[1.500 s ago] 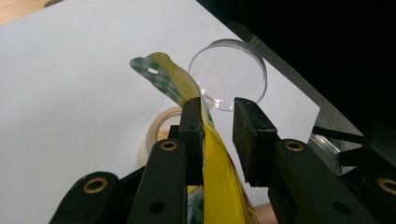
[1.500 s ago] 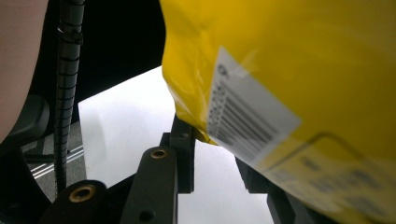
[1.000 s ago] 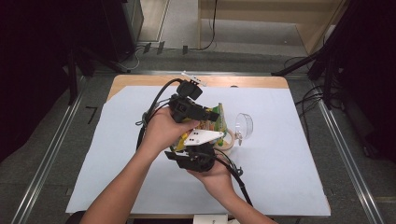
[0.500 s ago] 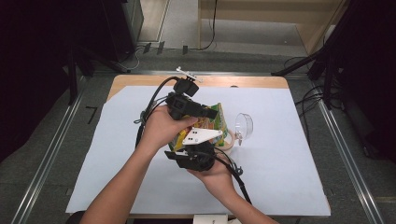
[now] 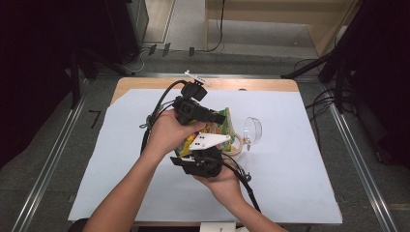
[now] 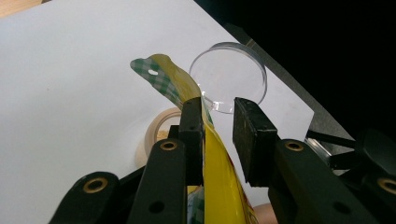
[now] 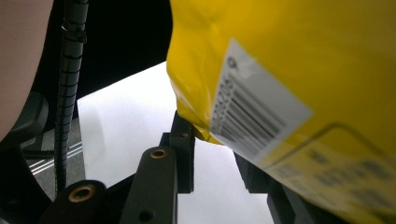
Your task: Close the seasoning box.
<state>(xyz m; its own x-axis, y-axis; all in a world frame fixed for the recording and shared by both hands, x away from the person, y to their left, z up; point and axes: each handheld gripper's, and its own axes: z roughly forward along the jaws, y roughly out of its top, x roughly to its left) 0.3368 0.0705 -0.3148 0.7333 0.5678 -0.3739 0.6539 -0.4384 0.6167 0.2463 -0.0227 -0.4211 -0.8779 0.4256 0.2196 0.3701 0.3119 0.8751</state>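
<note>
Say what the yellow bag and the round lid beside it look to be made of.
Bag: glossy plastic film, probably; it shines, creases and curls at its checked top edge, with a printed barcode label. Lid: clear hard plastic, likely; the white table cover shows through it, and its rim is smooth and moulded.

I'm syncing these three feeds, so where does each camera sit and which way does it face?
High view: above the table's near side, looking forward and down; both forearms, left gripper and right gripper at a yellow bag.
Left gripper view: on the left gripper, looking along its jaws at the bag's top edge, a clear lid and a bowl beyond.
Right gripper view: on the right gripper, looking up at the bag's barcode side.
Shared: the bag.
</note>
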